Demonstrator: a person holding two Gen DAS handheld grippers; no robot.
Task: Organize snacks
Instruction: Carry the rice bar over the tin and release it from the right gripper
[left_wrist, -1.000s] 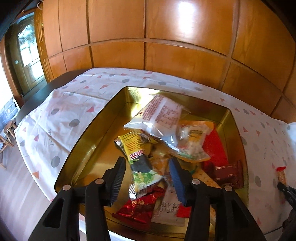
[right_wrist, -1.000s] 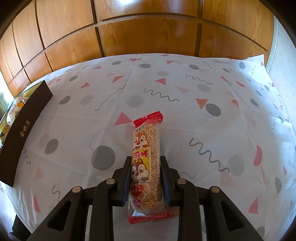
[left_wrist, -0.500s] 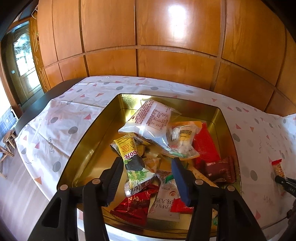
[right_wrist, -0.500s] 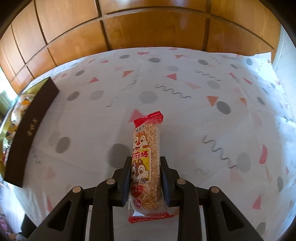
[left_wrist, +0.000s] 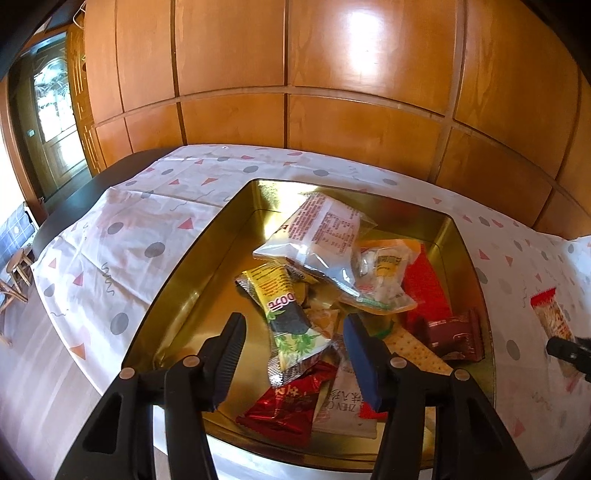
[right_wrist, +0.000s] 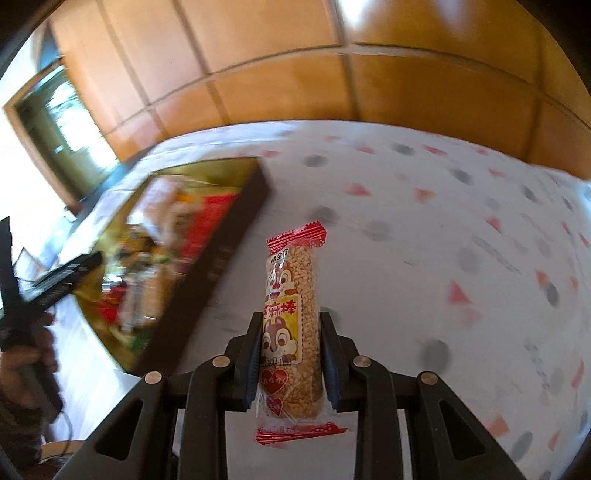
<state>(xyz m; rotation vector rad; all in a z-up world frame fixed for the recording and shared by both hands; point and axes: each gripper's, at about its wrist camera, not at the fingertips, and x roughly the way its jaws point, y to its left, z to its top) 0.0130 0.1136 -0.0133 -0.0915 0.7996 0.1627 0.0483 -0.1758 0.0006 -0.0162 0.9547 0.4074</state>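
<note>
Right wrist view: right gripper (right_wrist: 290, 363) clamped the sesame bar (right_wrist: 291, 325) (carrying step); left gripper (left_wrist: 291, 347), jaws just widened and empty, hung over the tin (left_wrist: 207, 258); next, release inside.

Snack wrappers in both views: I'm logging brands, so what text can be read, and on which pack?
"ZHEN C…", cut off, upside down: white packet at the gold tray's near edge.
"3600", sideways; uncertain: yellow and black sachet.
"麻棒": yellow label of the sesame stick held in the right gripper.
Red print on the clear bag: too small to read.
</note>
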